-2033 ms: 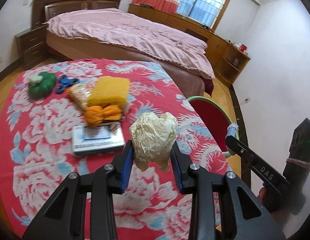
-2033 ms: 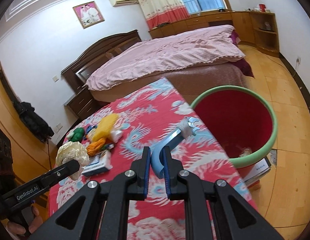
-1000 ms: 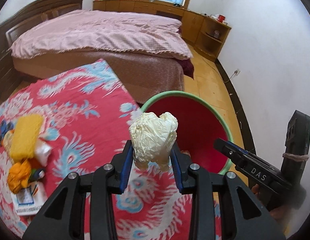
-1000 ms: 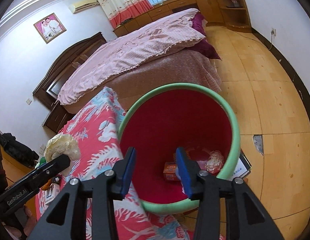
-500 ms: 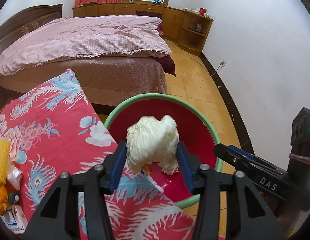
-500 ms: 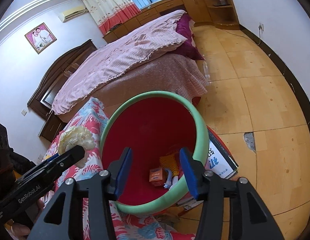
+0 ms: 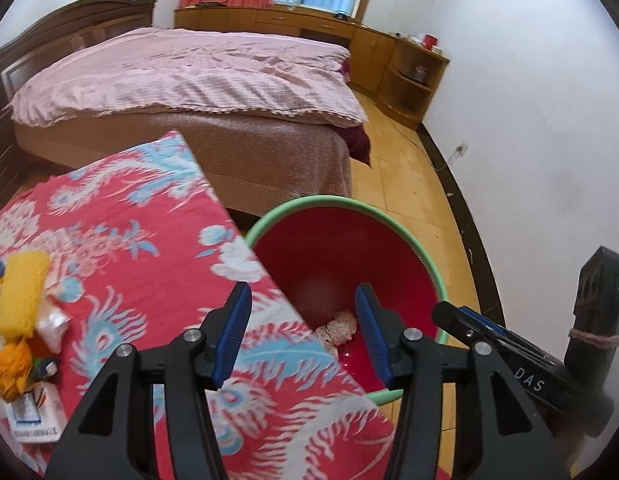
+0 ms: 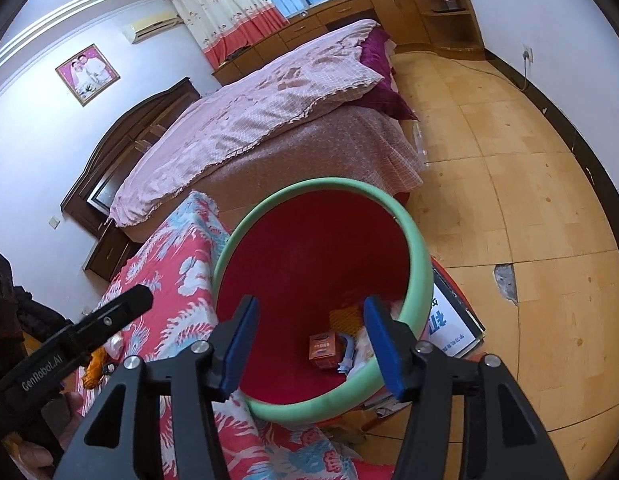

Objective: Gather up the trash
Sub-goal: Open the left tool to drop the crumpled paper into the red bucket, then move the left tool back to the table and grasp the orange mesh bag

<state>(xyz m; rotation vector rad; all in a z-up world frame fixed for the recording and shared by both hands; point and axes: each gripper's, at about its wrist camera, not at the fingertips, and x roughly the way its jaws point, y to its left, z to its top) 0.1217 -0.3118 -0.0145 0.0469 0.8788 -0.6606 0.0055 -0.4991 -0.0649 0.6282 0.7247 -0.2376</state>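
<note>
Both the left claw (image 7: 303,322) and the right claw (image 8: 309,336) hang wide and empty over the red bin (image 8: 413,276), the crumpled paper (image 7: 337,328) lying inside, so swinging back carelessly risks clipping its rim or the table (image 7: 121,248).

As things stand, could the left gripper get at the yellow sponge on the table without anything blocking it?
Probably yes. The left gripper is open and empty over the table edge by the red bin, and the yellow sponge lies uncovered on the floral cloth with bare cloth between them.
</note>
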